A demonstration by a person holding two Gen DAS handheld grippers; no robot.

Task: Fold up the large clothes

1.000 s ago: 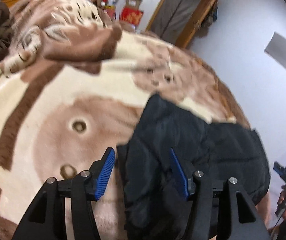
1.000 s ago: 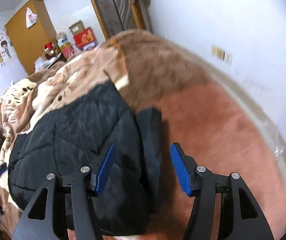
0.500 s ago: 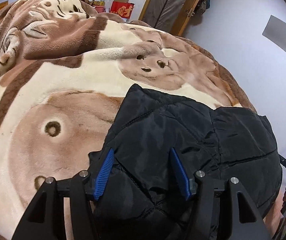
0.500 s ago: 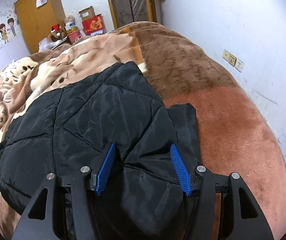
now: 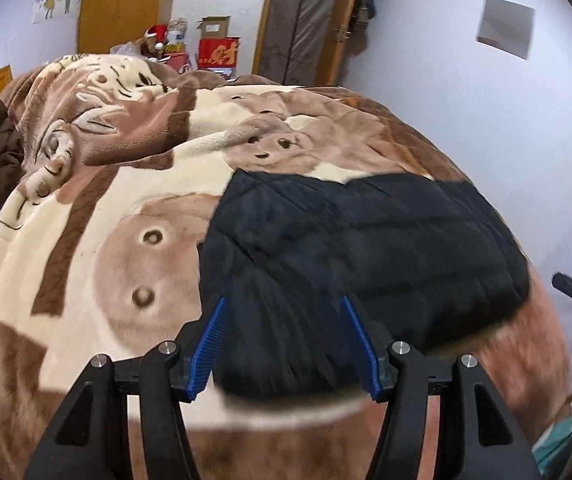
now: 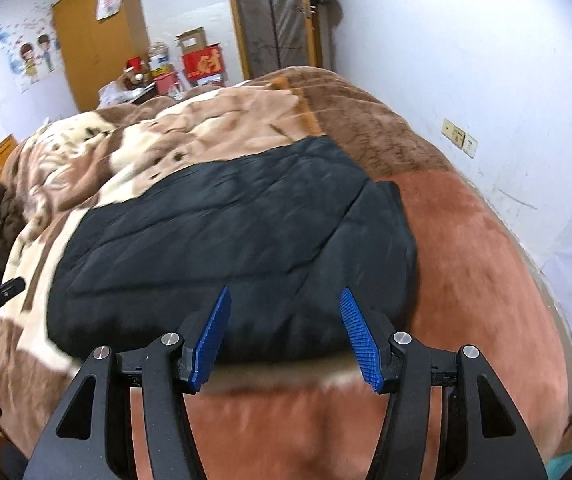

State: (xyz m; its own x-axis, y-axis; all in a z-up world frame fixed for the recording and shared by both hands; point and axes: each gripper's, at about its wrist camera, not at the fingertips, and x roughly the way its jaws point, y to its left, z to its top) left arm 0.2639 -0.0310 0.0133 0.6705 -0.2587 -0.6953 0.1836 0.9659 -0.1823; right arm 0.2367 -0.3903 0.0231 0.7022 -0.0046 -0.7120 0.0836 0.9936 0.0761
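The black quilted jacket (image 5: 358,240) lies folded flat on the patterned plush blanket (image 5: 98,208) covering the bed; its near edge sits just ahead of both tools. The left gripper (image 5: 282,344) and the right gripper (image 6: 284,336) each angle downward over that edge, jaws parted about halfway, gripping nothing.

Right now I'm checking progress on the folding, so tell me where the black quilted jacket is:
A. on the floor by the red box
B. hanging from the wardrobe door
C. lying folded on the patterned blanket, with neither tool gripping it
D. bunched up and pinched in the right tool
C: the black quilted jacket lies as a compact slab on the patterned blanket, and the left tool and right tool gape open just short of it.
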